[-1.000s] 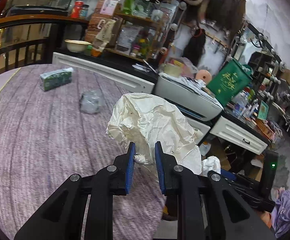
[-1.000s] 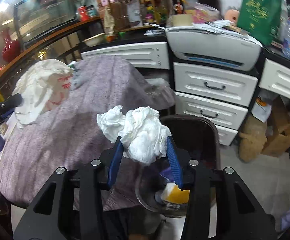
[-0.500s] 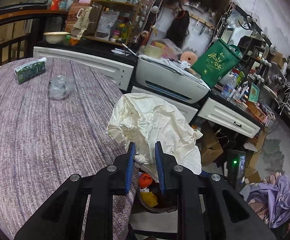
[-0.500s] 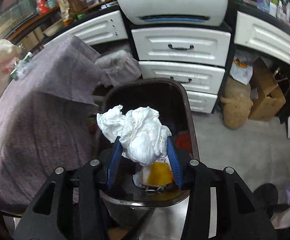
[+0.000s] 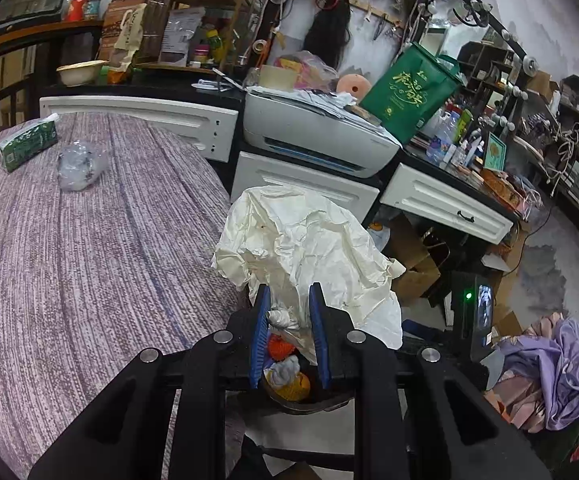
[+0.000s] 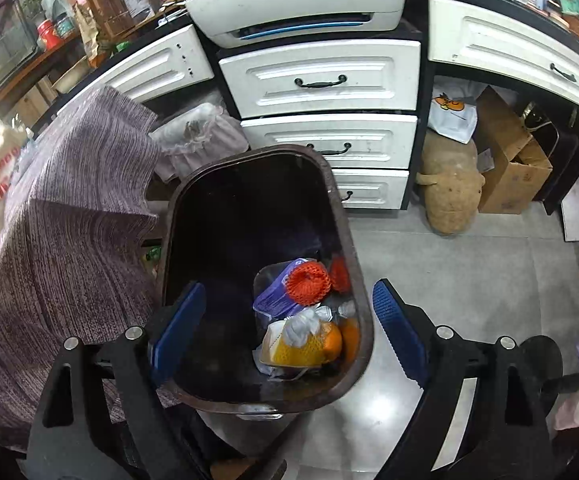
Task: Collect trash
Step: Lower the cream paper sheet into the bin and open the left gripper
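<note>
Your left gripper (image 5: 289, 332) is clenched on a big crumpled paper bag (image 5: 309, 248). It hangs at the edge of the surface (image 5: 89, 260), right above the trash bin (image 6: 345, 216), whose rim shows under your jaws. The bag looks very light and soft. It is thin, crinkly paper, so it will bend and squash, not break. It is wide and floppy, and it may catch on the bin's rim as it drops. You have it pinched by a bunched-up part near its bottom edge, and that looks like a good spot. A flat, loose part could tear or slip out.

Your right gripper (image 6: 289, 332) is over the bin, and its jaws are opening. Nothing is between them. Down in the bin you can see an orange net (image 6: 307, 282), a yellow net (image 6: 301, 344) with a white wad (image 6: 301, 324) on it, and a purple wrapper (image 6: 273, 300).

Farther from the bin, out on the surface, lies a crumpled clear plastic bag (image 5: 79, 164). Just past it is a green tissue pack (image 5: 27, 146). The clear bag looks light and a bit slippery. I think you should grab it at a thick, scrunched part so it does not slide out. The tissue pack looks soft and full, and it may not be trash at all.
</note>
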A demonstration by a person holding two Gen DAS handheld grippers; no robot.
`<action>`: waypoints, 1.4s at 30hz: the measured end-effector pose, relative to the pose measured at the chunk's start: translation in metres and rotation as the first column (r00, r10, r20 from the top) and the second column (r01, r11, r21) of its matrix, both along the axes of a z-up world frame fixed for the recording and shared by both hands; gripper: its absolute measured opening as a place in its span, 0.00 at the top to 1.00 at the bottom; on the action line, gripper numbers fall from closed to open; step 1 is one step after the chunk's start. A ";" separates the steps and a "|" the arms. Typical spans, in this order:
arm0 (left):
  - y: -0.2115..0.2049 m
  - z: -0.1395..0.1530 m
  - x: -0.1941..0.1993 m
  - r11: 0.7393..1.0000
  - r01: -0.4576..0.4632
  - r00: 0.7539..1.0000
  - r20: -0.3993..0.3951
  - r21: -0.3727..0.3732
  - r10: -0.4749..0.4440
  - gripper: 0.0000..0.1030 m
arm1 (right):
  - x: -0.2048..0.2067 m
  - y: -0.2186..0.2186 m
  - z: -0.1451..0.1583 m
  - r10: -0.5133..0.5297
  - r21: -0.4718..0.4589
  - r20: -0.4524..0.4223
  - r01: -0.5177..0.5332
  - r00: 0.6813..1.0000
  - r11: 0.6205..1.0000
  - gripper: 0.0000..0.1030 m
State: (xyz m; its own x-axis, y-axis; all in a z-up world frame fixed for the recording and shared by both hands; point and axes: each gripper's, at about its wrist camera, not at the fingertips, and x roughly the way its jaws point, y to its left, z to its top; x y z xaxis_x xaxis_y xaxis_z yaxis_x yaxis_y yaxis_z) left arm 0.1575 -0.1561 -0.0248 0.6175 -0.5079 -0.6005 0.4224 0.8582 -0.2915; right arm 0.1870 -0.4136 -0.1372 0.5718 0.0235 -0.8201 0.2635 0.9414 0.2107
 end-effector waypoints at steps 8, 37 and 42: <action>-0.029 -0.010 0.002 0.996 0.079 0.997 -0.013 0.047 -0.078 0.80 | -0.018 -0.039 0.013 -0.107 -0.014 0.031 0.107 0.994 0.994 0.18; -0.119 -0.087 0.038 0.941 0.233 0.963 -0.191 0.244 -0.189 0.72 | -0.048 -0.087 0.008 -0.227 0.038 0.028 0.226 0.973 0.973 0.17; -0.112 -0.085 0.035 0.954 0.222 0.966 -0.181 0.203 -0.186 0.30 | -0.048 -0.085 0.007 -0.227 0.038 0.026 0.226 0.974 0.973 0.17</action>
State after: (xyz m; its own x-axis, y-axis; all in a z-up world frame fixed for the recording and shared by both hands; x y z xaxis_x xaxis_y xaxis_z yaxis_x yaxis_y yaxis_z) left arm 0.1928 -0.2680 -0.1098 0.4024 -0.4573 -0.7930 0.5592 0.8087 -0.1826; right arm 0.1394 -0.4981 -0.1298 0.5896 -0.0812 -0.8036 0.4619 0.8501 0.2530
